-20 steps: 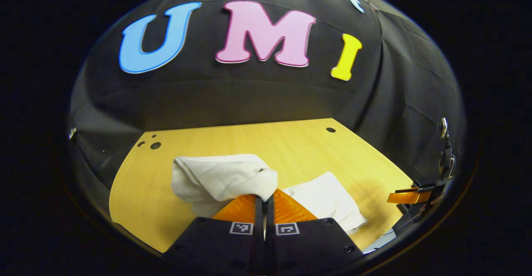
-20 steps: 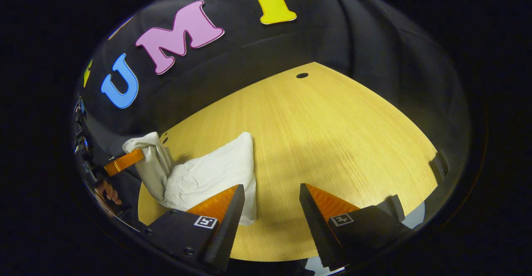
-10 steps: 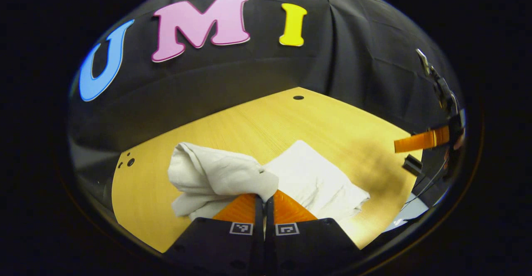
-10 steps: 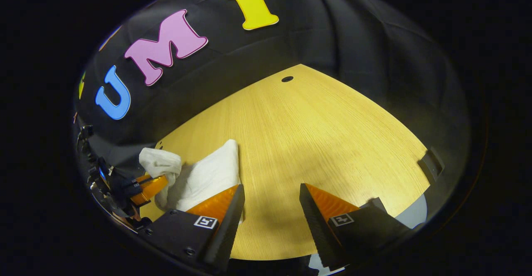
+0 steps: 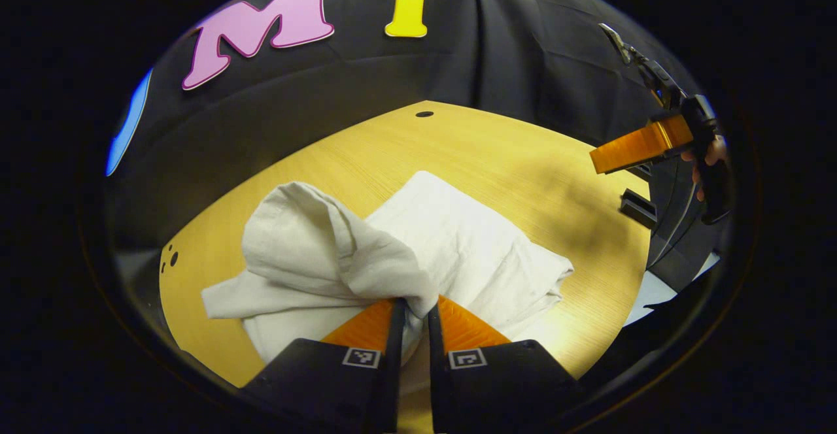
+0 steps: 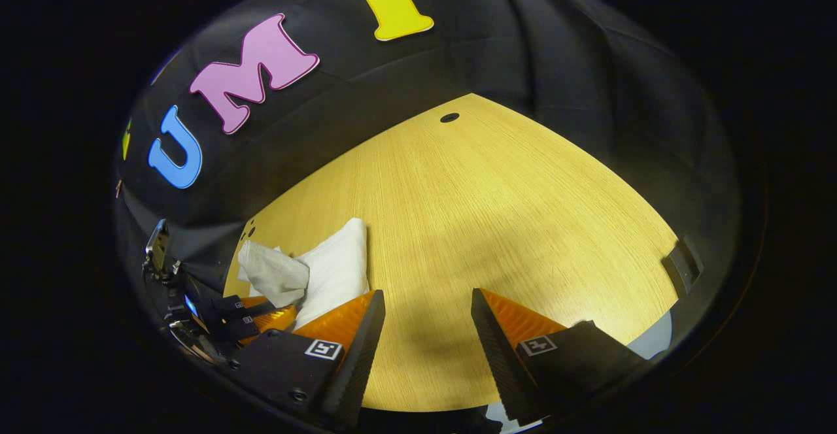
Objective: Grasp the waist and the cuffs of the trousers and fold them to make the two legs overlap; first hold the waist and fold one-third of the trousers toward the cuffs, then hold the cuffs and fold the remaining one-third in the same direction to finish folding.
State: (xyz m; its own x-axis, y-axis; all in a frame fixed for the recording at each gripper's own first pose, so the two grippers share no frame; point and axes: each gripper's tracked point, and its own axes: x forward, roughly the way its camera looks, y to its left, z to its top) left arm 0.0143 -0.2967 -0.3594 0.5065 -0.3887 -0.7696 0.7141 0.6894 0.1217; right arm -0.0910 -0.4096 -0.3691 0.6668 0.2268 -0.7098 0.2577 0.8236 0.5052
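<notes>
Trousers (image 5: pixel 458 251), one pair, in left tongs (image 5: pixel 412 310) nearly closed; right tongs (image 6: pixel 425 303) wide, empty.

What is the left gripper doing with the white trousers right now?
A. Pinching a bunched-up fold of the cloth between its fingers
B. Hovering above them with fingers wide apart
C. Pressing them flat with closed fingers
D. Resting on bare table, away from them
A. In the left gripper view, the left gripper has its fingers nearly together, with a raised fold of the trousers caught between them above the table.
</notes>
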